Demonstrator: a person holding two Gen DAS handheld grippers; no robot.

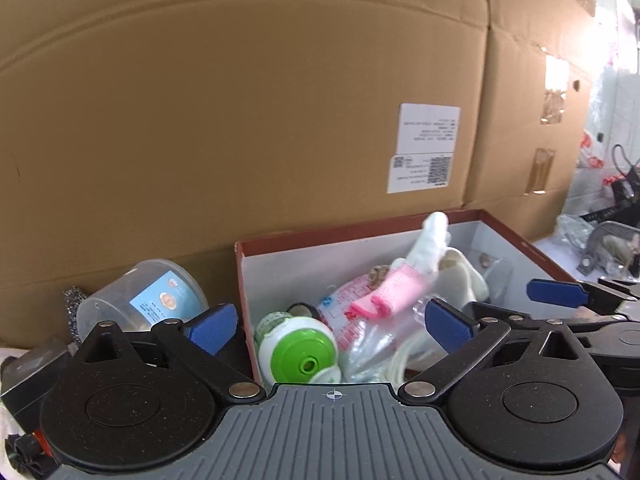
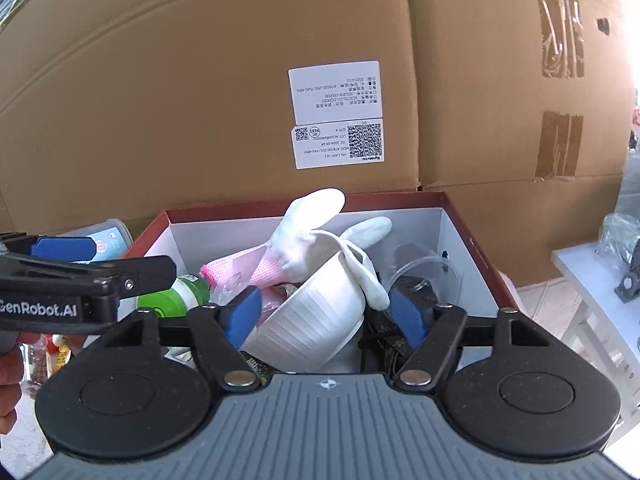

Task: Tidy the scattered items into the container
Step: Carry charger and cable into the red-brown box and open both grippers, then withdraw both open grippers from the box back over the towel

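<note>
right wrist view: right hand-held gripper (image 2: 322, 314) spread around the white bowl (image 2: 310, 320) in the box (image 2: 468, 236), gripping nothing. left hand-held gripper (image 1: 336, 322) spread over the box. the glove (image 2: 304, 232) sits loosely on top and may spill out if bumped.

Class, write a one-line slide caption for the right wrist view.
Open right gripper straddles a white bowl in the filled box, glove draped over it.
</note>
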